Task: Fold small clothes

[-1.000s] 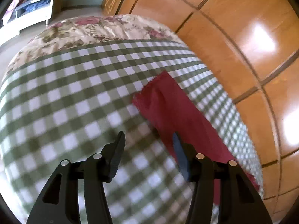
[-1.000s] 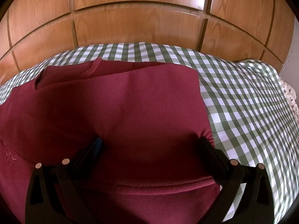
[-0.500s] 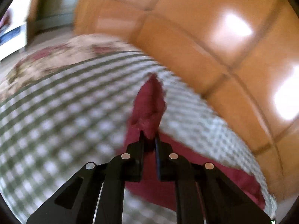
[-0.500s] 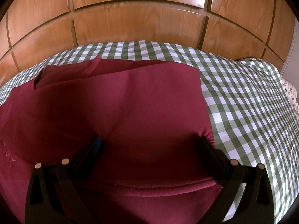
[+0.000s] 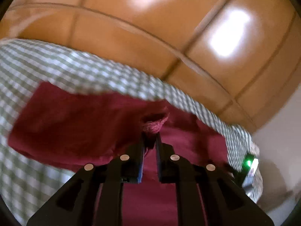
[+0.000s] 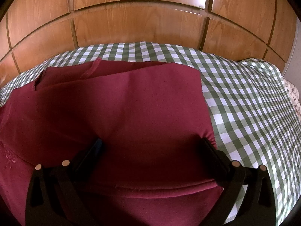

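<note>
the dark red knit garment (image 6: 120, 113) lies on the green-and-white checked bed cover (image 6: 244, 98). the left claw (image 5: 150, 137) is clenched on a bunched edge, likely to carry it over for a fold, while the right claw (image 6: 152, 146), spread wide, pins the cloth flat.

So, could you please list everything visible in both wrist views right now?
Maroon fabric garment: one, dark red, spread on the checked cloth, a bunched bit pinched at the left gripper.
Green-and-white checked cloth: one, covering the surface under the garment.
Floral fabric: one, pale, far right edge.
Glossy wooden panels: several, orange-brown, behind.
Left gripper: black, shut on the garment.
Right gripper: black, open, fingers pressing the garment.
</note>
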`<state>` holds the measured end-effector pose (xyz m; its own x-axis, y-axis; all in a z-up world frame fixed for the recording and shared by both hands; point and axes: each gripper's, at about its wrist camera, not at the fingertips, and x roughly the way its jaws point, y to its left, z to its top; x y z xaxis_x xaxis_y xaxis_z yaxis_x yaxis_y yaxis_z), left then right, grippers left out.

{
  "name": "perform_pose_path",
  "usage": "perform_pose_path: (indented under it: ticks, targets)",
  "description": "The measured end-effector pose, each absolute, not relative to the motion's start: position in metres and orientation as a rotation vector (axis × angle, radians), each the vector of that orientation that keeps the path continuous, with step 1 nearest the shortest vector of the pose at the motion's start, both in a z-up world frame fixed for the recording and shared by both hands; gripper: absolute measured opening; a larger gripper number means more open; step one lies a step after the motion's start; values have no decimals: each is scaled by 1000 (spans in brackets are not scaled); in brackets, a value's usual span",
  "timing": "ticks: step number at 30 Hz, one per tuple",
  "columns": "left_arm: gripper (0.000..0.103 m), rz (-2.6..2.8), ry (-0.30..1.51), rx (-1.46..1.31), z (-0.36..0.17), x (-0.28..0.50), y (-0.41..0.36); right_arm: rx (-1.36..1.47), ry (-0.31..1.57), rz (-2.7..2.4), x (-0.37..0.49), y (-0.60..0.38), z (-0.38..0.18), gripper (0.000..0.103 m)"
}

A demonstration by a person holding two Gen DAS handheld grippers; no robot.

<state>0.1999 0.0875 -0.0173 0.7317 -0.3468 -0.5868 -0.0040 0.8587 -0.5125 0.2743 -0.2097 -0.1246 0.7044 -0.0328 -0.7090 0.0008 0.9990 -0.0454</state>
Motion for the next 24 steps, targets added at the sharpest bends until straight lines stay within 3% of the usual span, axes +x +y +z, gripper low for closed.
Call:
perform_pose_path:
  ticks: [3,4,11,14,17,21,24]
  targets:
    - [52,-216,765,-460,-31,190,59,-38,789,-17,274,-210,-124,101]
    - [55,-211,759,-459,-36,181,56,-37,789,-17,274,-210,-124,101]
    - [55,-127,776,-353,-68,115,65,-70,794,-48,273,-204,-117,101]
    - [55,-93,799,-366,-84,103,75,-78,757,5,263,-185,-98,88]
    - [55,-96,786,-404,-87,101,82,-10,762,243,250,-142,-77,84]
    - [55,-96,776,-392,-89,102,80,17,870,514,244,-65,-79,77]
    - [55,-111,763,-420,-91,99,84,30,977,592,250,-20,-97,64]
